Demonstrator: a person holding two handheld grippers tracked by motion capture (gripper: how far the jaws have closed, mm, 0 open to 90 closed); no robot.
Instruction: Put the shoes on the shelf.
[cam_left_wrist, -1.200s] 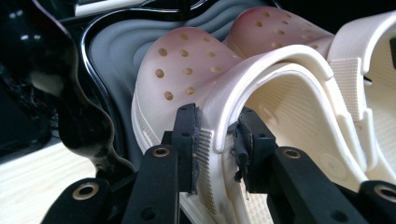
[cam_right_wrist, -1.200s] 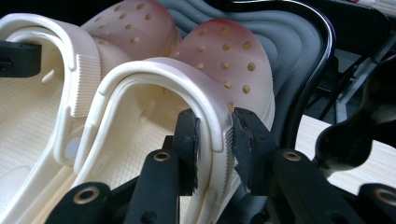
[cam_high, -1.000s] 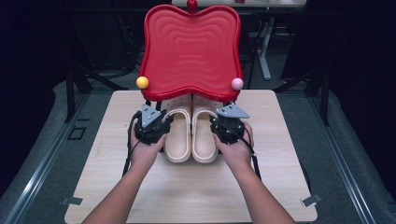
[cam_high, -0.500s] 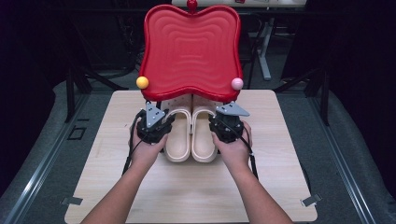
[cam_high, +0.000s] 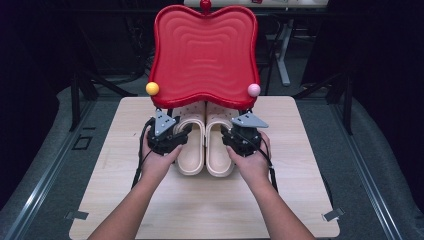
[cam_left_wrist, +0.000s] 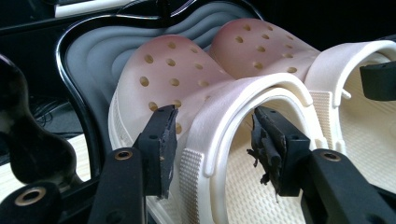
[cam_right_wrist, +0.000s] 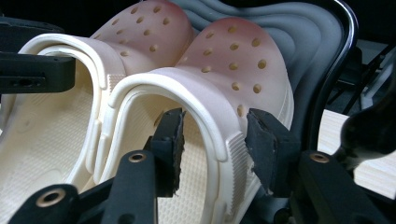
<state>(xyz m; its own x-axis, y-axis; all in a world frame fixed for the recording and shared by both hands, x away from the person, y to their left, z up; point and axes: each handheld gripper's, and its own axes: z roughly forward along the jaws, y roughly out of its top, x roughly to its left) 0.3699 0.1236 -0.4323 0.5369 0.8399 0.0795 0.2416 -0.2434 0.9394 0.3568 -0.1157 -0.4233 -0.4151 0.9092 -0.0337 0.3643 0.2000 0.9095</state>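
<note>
While jaws just opened | left claw (cam_left_wrist: 212, 144) straddles left clog's (cam_left_wrist: 187, 93) rim, unpressed | right claw (cam_right_wrist: 212, 149) likewise, right clog (cam_right_wrist: 224, 79)

Light wooden table (cam_high: 310, 200) with pale grain, two cream perforated clogs (cam_high: 206, 150) side by side near its middle, toes toward the far edge, tucked under a red wavy-edged tray (cam_high: 205, 55) standing over the far part

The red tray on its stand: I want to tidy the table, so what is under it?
Under the red tray, the toes of two cream clogs sit side by side on the table. Their heels stick out toward the person. In the high view the tray covers the toes.
</note>
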